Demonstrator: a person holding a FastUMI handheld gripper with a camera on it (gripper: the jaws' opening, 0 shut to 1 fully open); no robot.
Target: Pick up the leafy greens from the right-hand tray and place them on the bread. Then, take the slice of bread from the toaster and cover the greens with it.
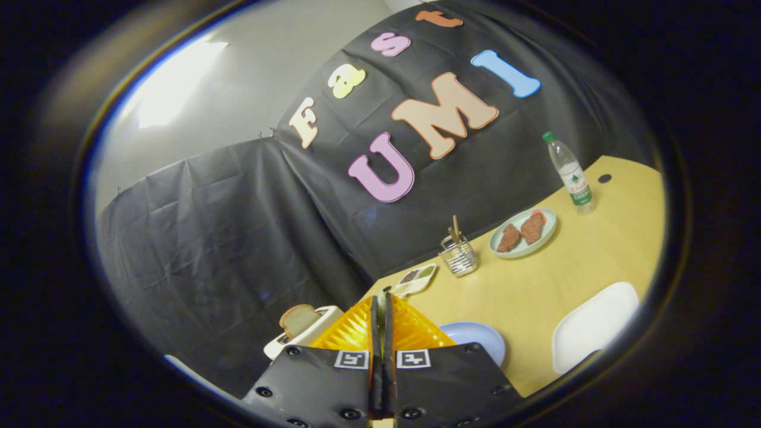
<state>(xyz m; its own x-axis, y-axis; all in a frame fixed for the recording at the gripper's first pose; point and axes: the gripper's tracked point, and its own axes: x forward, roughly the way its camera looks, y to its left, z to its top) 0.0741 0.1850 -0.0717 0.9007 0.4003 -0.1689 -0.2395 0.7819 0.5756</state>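
My gripper point(380, 302) is held high and tilted over the near end of the yellow table point(535, 291), its fingers pressed together with nothing showing between them. A slice of bread point(299, 318) sticks up out of the white toaster point(285, 345), just to the left of the fingers. To their right a pale blue plate point(478, 340) lies partly hidden behind the gripper body. Farther right is a white tray point(594, 324), of which I see a bare part.
Beyond the fingers stand a small divided dish point(414, 279) and a wire basket point(458, 257) holding utensils. Farther back are a plate point(544, 241) with two pieces of meat and a water bottle point(571, 173).
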